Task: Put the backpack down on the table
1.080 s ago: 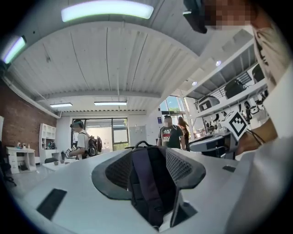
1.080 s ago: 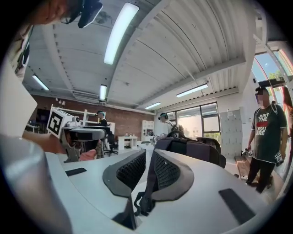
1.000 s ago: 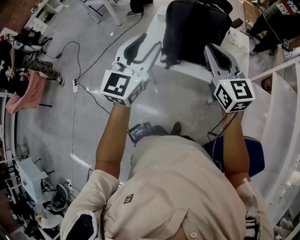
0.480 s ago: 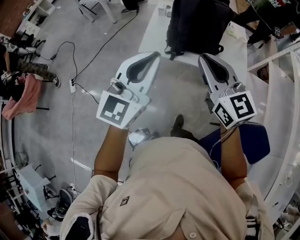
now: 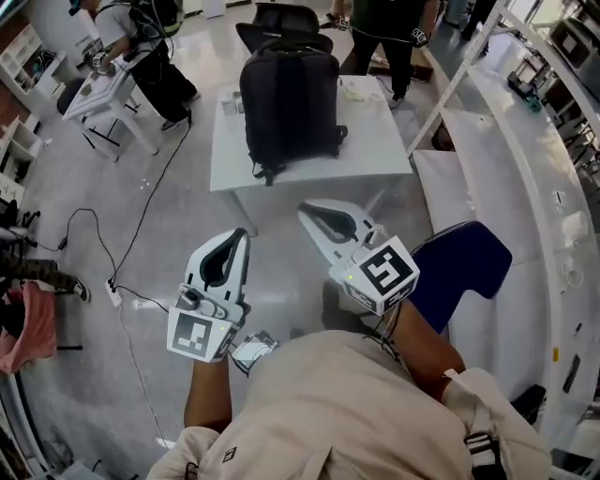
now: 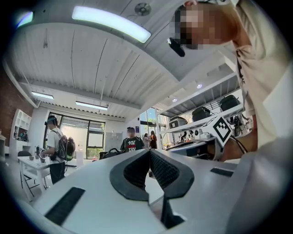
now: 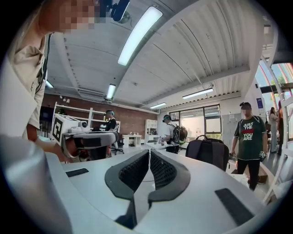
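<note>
The black backpack (image 5: 289,103) stands upright on the white table (image 5: 309,164), and neither gripper touches it. My left gripper (image 5: 239,236) hangs over the floor well short of the table, jaws shut and empty. My right gripper (image 5: 305,211) is beside it, a little nearer the table edge. Its jaws have just been closing on nothing and are now shut. In the right gripper view the backpack (image 7: 208,153) shows beyond the shut jaws (image 7: 149,153). The left gripper view shows its pads (image 6: 149,153) meeting with nothing between them.
A blue chair (image 5: 469,272) stands at my right by a long white bench (image 5: 525,187). A person (image 5: 380,28) stands behind the table. Another person sits at a small white table (image 5: 103,94) at the left. Cables (image 5: 141,234) lie on the floor. Small items (image 5: 361,89) rest beside the backpack.
Both grippers have drawn back from the table towards my body, leaving the backpack standing there. The left jaws, open a second ago, have closed.
</note>
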Available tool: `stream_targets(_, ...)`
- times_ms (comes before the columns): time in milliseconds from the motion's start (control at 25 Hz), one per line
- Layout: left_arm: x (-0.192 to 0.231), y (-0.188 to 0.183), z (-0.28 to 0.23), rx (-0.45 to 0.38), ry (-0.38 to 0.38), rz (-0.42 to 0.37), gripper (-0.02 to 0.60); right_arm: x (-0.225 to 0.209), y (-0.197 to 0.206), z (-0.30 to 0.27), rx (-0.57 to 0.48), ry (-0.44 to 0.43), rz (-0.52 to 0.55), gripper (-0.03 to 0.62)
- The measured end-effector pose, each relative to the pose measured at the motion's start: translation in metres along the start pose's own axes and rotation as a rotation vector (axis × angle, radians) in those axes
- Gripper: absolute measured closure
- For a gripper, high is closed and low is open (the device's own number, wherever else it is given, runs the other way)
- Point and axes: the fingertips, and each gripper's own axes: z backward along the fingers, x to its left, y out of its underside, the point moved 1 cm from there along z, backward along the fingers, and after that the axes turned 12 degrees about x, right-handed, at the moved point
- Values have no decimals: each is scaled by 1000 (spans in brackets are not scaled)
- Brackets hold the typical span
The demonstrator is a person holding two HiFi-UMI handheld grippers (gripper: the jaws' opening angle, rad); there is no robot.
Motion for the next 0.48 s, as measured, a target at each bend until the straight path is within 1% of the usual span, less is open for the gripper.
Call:
stream_targets(160,-10,6,10,12,28,10,567,8,1,19,2,47,5,563)
stream_targets(400,-23,11,32,9,51,14,568,32,7,35,9,67,7,565)
stream_targets(480,-25,9,37,-6,58,15,567,37,8,38,12,70,6,565)
